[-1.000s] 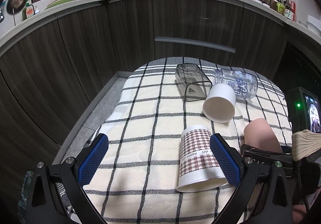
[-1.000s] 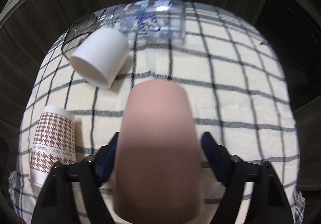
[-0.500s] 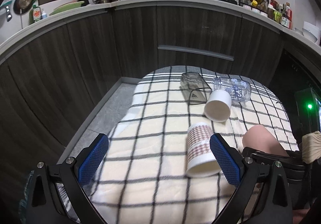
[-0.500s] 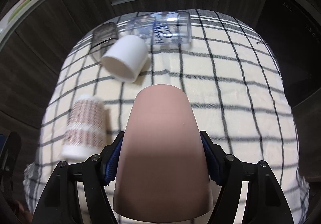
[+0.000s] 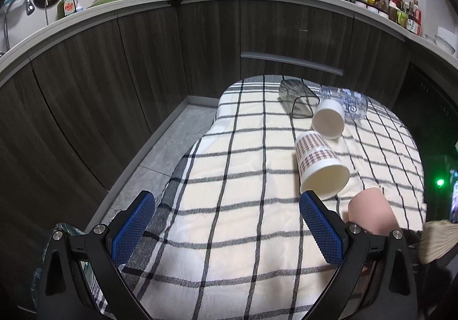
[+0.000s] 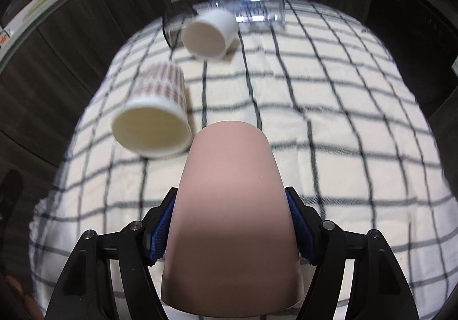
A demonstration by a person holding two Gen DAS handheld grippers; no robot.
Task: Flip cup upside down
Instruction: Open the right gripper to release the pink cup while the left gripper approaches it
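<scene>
My right gripper [image 6: 233, 222] is shut on a pink cup [image 6: 232, 214], which points away from the camera with its closed end far, over the checked cloth [image 6: 329, 125]. The pink cup also shows at the right of the left wrist view [image 5: 372, 215]. My left gripper [image 5: 226, 225] is open and empty above the cloth's near left part. A houndstooth-patterned cup [image 5: 317, 162] lies on its side, mouth toward me, also in the right wrist view [image 6: 156, 116]. A white cup [image 5: 329, 119] lies on its side behind it.
A smoky clear cup [image 5: 296, 98] and a clear glass with blue lettering [image 5: 347, 102] lie on their sides at the cloth's far end. Dark wood cabinets [image 5: 143, 76] curve around the table. A device with a green light [image 5: 440, 182] stands at the right.
The left gripper has pulled back and up, so the cups look farther away. The right gripper with the pink cup has tilted lower; the lying cups' mouths now face it.
</scene>
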